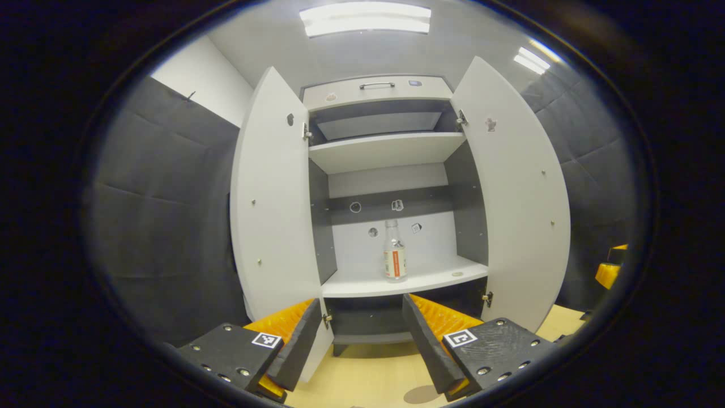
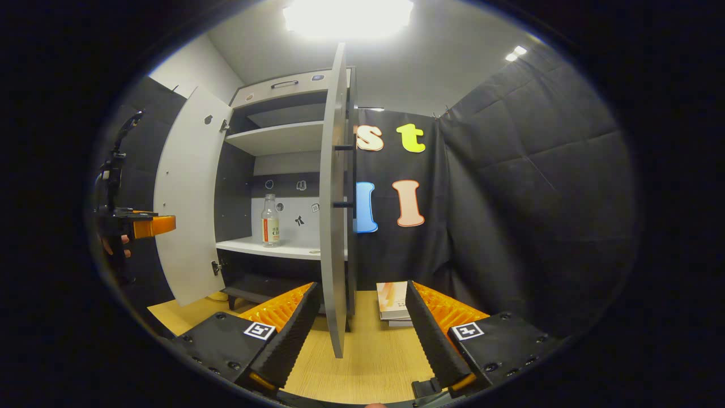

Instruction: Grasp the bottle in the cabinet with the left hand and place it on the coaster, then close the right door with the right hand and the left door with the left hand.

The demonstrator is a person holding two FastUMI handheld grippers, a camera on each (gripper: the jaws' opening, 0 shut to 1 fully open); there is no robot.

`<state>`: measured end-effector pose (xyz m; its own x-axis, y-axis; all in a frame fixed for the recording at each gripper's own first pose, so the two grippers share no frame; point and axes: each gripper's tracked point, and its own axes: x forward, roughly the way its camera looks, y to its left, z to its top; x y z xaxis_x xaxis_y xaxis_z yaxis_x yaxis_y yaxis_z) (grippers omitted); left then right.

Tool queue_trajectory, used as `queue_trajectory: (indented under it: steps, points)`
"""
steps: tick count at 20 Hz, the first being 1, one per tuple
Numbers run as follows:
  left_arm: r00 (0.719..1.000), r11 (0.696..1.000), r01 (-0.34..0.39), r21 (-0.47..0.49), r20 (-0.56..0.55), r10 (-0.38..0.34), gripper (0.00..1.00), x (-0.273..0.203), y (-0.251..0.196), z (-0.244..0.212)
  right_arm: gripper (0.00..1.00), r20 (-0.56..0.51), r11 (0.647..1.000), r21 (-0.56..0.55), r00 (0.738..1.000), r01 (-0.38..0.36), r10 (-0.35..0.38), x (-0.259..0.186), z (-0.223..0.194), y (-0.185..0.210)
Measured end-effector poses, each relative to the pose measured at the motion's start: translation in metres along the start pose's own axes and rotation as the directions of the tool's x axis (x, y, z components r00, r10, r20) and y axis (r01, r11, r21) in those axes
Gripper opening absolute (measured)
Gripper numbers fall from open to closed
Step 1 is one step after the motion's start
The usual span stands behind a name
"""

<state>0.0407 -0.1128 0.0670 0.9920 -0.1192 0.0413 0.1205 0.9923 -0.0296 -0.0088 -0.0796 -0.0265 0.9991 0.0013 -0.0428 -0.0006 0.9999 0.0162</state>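
Bottle [image 1: 395,252] upright on cabinet shelf [image 1: 362,285] between two open doors [image 1: 272,198].

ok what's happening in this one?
A person holds a gripper in each hand, facing a cabinet with both doors open. The bottle stands upright on the middle shelf, untouched. The left gripper is open and pointed at the bottle, apart from it. The right gripper is open too, near the edge of the right door without touching it. Nothing has been grasped or closed yet.
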Motion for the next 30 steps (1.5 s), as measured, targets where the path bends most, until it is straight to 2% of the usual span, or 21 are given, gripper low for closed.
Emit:
queue_trajectory:
  steps: [7,15,21,30]
  points:
    - [0.995,0.995,0.097,-0.022,0.012,-0.097,0.89,0.081,-0.021,0.015,0.97,-0.003,0.995,-0.013,0.995,0.098,-0.098,0.018,0.001,-0.012]
    - [0.985,0.983,0.172,-0.059,0.035,-0.171,0.88,0.179,-0.02,0.028,0.97,-0.024,0.974,-0.018,0.974,0.226,-0.226,0.023,-0.007,-0.022]
    - [0.975,0.967,0.221,-0.123,0.047,-0.217,0.88,0.246,-0.023,0.036,0.96,-0.045,0.947,-0.03,0.946,0.319,-0.32,0.016,-0.017,-0.029]
    - [0.956,0.946,0.292,-0.14,0.045,-0.289,0.88,0.329,-0.042,0.04,0.97,-0.074,0.9,-0.051,0.897,0.433,-0.436,0.01,-0.029,-0.04]
